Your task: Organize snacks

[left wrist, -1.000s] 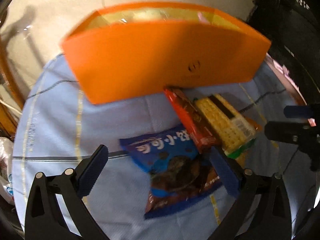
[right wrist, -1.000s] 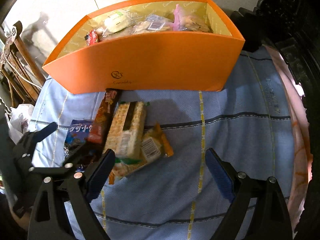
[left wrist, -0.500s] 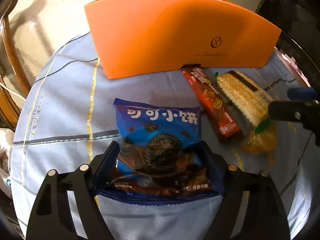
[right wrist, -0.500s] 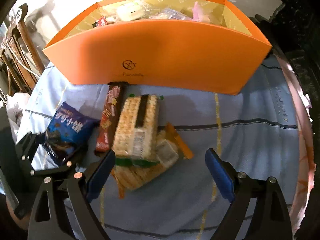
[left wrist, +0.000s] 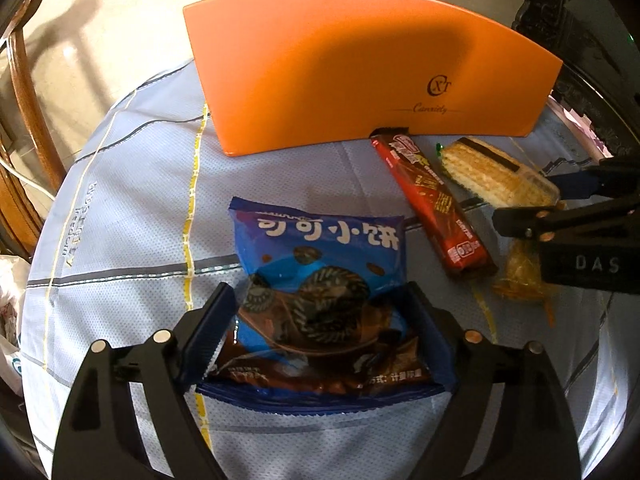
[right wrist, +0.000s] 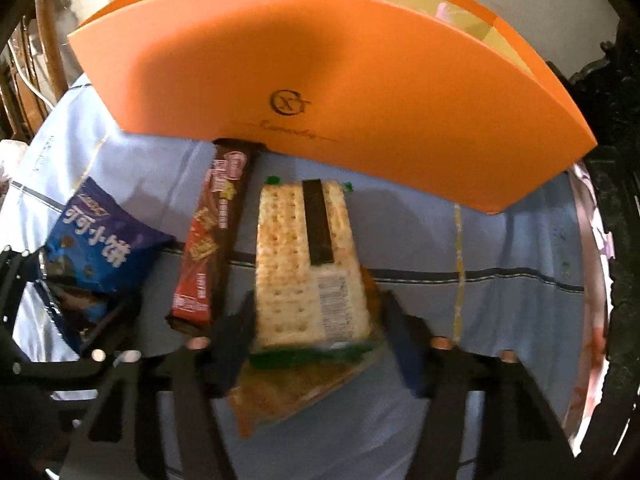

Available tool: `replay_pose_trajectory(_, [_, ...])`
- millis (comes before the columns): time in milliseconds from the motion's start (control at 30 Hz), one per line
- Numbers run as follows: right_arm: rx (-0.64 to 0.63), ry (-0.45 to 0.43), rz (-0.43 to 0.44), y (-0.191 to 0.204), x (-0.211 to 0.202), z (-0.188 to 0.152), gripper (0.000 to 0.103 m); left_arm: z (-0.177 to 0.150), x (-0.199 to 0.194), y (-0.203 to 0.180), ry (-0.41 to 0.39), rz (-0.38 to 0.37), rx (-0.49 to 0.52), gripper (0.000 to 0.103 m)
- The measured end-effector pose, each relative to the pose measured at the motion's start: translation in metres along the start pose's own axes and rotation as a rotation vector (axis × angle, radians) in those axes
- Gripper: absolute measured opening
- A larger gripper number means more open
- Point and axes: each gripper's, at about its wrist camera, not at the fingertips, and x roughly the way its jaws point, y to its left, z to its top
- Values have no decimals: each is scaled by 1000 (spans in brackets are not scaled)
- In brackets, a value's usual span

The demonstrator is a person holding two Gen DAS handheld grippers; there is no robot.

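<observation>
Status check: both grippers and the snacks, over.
Left gripper straddles blue cookie bag. Right gripper straddles clear cracker pack. Red wafer bar loose beside orange box.
</observation>
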Motion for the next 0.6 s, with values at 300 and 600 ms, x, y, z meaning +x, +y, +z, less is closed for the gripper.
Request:
replay_pose_trajectory(300, [15,14,19,-11,2,-2,60,1,1,0,6,1,4,86])
replay_pose_trajectory(600, [86,-36,119,-55,-15,-9,57,2,2,2,10,-4,6,86])
